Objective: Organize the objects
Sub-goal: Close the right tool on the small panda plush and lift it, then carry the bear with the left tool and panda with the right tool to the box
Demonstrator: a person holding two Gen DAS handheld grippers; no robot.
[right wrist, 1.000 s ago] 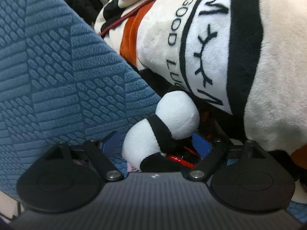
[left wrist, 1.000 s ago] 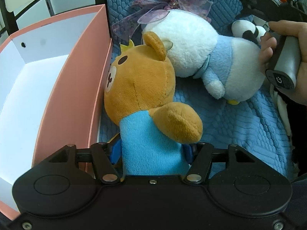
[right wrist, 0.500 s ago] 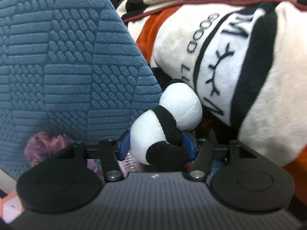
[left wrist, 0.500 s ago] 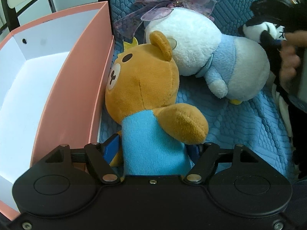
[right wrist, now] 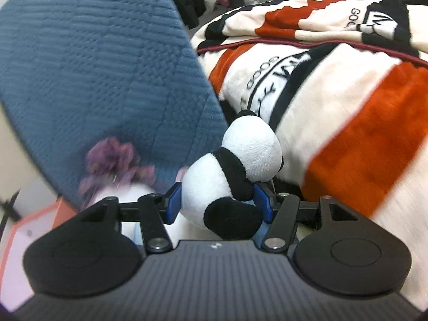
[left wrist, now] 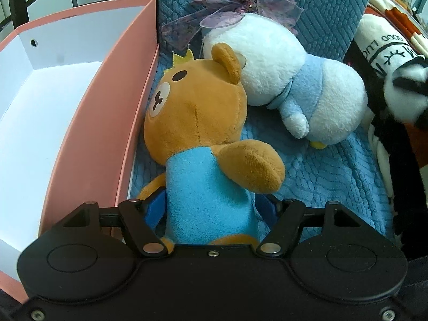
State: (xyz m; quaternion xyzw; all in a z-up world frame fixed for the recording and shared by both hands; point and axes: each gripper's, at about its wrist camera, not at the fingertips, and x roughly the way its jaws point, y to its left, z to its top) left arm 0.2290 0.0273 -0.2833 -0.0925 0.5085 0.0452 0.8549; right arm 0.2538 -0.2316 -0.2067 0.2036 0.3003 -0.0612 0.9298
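- Blue quilted cushion [left wrist: 315, 176] covers the seat and its backrest, with a striped plush blanket [right wrist: 347, 123] heaped to the right.
- Pink box [left wrist: 88, 139] with a white inside stands open at the cushion's left edge.
- White and pale-blue plush [left wrist: 291, 80] lies on the cushion, a purple bow at its head.
- Brown bear plush [left wrist: 198, 123] lies beside the box; the left gripper [left wrist: 211, 208] straddles its blue torso, jaws closing.
- Small panda plush [right wrist: 230, 176] is pinched between the right gripper's [right wrist: 218, 202] blue pads, off the cushion.
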